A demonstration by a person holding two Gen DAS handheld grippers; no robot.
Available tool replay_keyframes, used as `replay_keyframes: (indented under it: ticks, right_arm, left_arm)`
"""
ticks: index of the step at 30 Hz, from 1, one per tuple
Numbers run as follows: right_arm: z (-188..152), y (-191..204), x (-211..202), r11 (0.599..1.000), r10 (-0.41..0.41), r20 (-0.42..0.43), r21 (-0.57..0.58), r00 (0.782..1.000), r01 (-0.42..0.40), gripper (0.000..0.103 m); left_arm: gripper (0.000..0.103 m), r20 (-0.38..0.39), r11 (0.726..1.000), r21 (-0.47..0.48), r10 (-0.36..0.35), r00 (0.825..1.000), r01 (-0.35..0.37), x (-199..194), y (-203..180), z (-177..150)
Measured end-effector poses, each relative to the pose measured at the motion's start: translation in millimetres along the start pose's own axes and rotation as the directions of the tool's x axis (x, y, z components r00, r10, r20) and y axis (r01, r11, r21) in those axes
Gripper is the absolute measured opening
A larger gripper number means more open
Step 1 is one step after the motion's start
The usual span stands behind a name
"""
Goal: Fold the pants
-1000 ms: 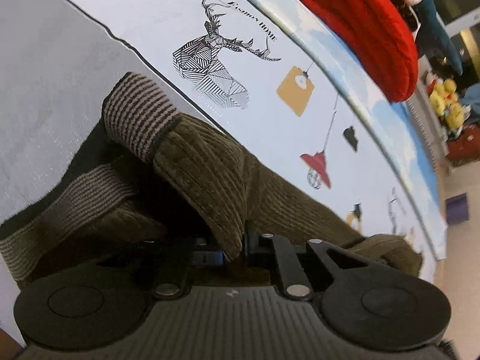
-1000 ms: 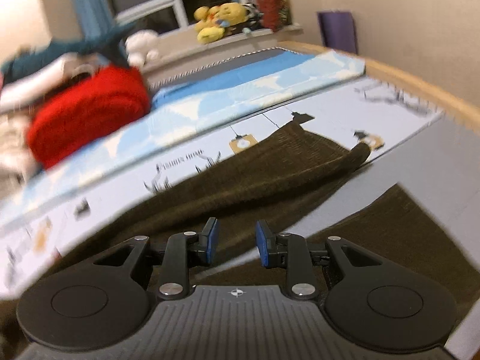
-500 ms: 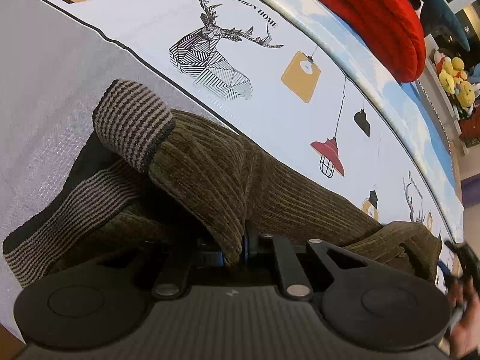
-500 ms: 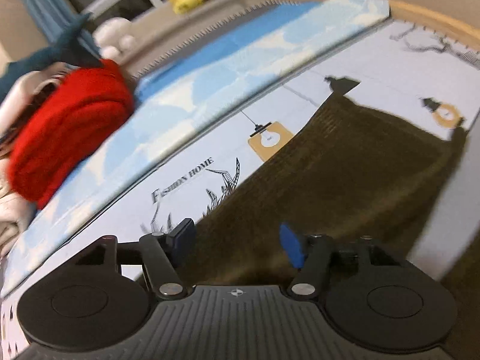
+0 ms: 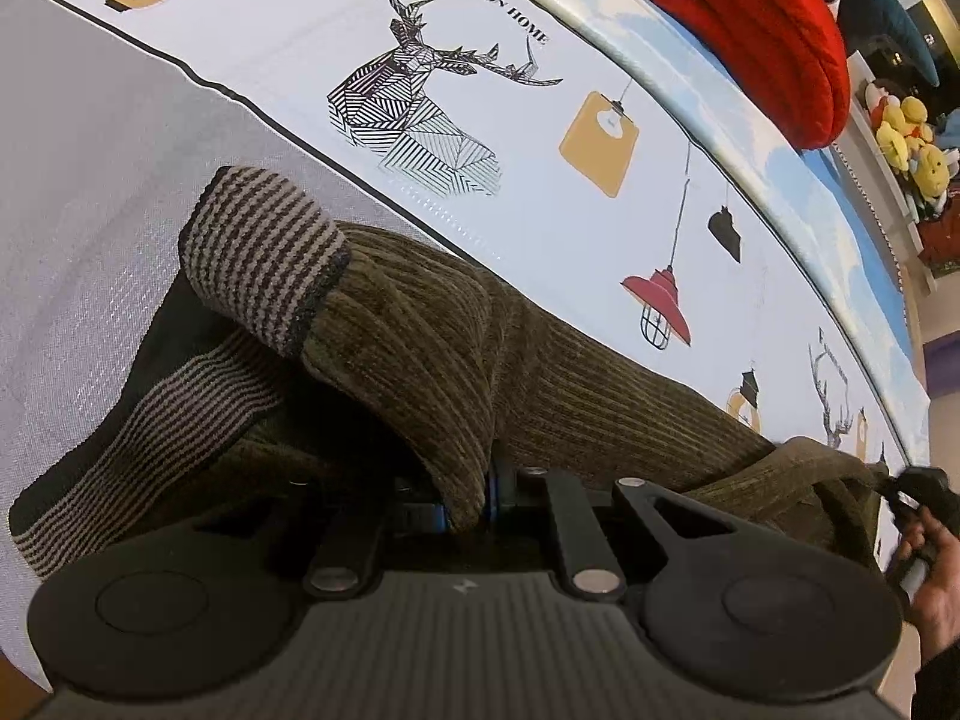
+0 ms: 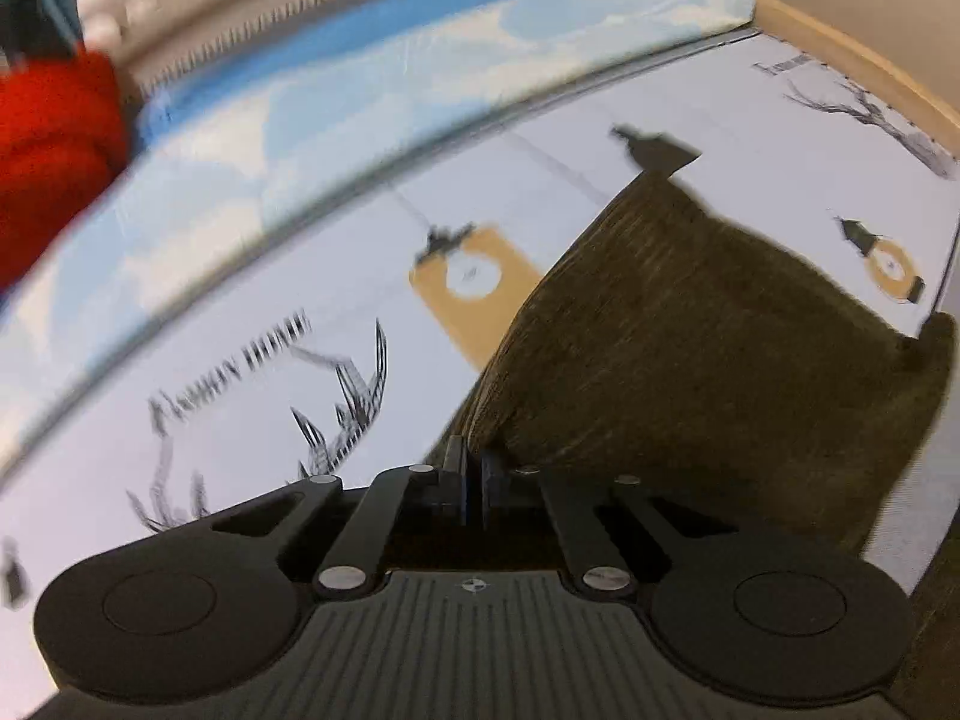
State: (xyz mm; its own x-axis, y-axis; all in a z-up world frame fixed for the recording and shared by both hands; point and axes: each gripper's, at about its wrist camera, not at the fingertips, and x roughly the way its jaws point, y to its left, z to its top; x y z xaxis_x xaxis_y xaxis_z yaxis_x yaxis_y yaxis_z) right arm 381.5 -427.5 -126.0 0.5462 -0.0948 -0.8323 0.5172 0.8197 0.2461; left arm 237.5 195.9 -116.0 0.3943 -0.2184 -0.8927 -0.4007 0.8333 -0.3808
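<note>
The dark olive ribbed corduroy pants (image 5: pixel 540 378) lie across the printed white sheet (image 5: pixel 288 42) of a bed, their striped knit waistband (image 5: pixel 264 258) rising just ahead of the left tool (image 5: pixel 467 495). That tool pinches a fold of the corduroy between its pads. The right tool (image 6: pixel 472 480) has just been closing and now nips the near edge of the pants (image 6: pixel 708 360), its pads almost together. Far beyond the left tool sit a red knitted bundle (image 5: pixel 750 18) and yellow plush toys (image 5: pixel 906 138). A hand (image 5: pixel 936 576) shows at the left view's right edge.
</note>
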Motion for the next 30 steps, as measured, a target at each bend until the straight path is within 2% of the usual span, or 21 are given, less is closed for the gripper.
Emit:
replay_keyframes:
  ticks: [3,6,9,11,13,15,16,17,18,20,23,24,26,28,30]
  right_arm:
    - [-2.0,-33.3,-58.9,0.998,0.06,0.099,0.014,0.993,-0.061,0.003]
    - [-19.2,-77.2,-128.3,0.989,0.132,0.188,0.048,0.973,-0.143,0.003]
    - [-55.6,-123.8,-192.4,0.976,0.173,0.249,0.084,0.953,-0.199,0.003]
    - [-85.6,-153.4,-224.6,0.971,0.185,0.272,0.098,0.944,-0.219,0.003]
    - [-117.3,-180.3,-245.8,0.968,0.188,0.258,0.112,0.948,-0.223,0.003]
    - [-143.1,-205.1,-248.8,0.972,0.182,0.17,0.116,0.969,-0.203,0.003]
    - [-153.6,-218.7,-242.5,0.972,0.184,0.093,0.132,0.978,-0.196,0.005]
    - [-161.2,-232.9,-231.8,0.975,0.167,-0.008,0.15,0.986,-0.164,0.005]
    - [-164.7,-247.4,-223.7,0.976,0.116,-0.074,0.192,0.991,-0.1,0.01]
    - [-162.4,-273.9,-224.5,0.968,0.063,-0.041,0.248,0.997,-0.051,0.012]
    - [-154.5,-295.3,-225.4,0.974,0.013,0.018,0.225,1.0,-0.017,0.013]
    - [-153.0,-299.8,-222.3,0.974,0.027,0.018,0.225,0.999,-0.03,0.016]
    - [-149.8,-298.0,-210.4,0.978,0.06,0.015,0.199,0.998,-0.062,0.031]
    - [-143.8,-285.0,-200.0,0.991,0.067,0.028,0.115,0.997,-0.07,0.044]
    - [-139.2,-268.7,-190.2,0.998,0.066,0.04,0.008,0.997,-0.066,0.046]
  left_arm:
    - [0.013,0.006,1.0,0.016,-0.018,1.0,0.018,-6.2,1.7,-3.2]
    - [0.012,0.035,0.998,0.039,-0.048,0.998,0.047,-19.1,4.1,-11.4]
    - [0.011,0.096,0.994,0.098,-0.061,0.994,0.052,-38.5,7.8,-26.7]
    - [0.01,0.109,0.993,0.105,-0.063,0.992,0.051,-50.0,16.1,-36.7]
    - [0.01,0.118,0.993,0.093,-0.077,0.99,0.067,-62.1,27.7,-44.7]
    - [0.01,0.116,0.993,0.096,-0.079,0.99,0.068,-70.4,38.0,-51.7]
    - [0.011,0.101,0.993,0.103,-0.076,0.992,0.065,-72.2,42.8,-55.3]
    - [0.011,0.073,0.991,0.116,-0.07,0.995,0.061,-70.8,46.3,-58.2]
    - [0.012,0.037,0.99,0.125,-0.067,0.997,0.062,-67.2,49.5,-60.4]
    - [0.013,-0.034,0.991,0.11,-0.073,0.997,0.077,-58.9,56.5,-63.4]
    - [0.022,-0.05,0.994,0.095,-0.047,0.998,0.051,-52.6,64.4,-61.7]
    - [0.026,-0.053,0.995,0.083,-0.048,0.997,0.053,-50.7,66.8,-60.3]
    - [0.034,-0.048,0.997,0.049,-0.05,0.998,0.052,-47.7,70.4,-56.6]
    - [0.039,-0.041,0.998,0.015,-0.055,0.998,0.056,-45.0,72.9,-52.8]
    - [0.046,-0.016,0.999,-0.032,-0.034,0.999,0.033,-44.0,76.3,-46.6]
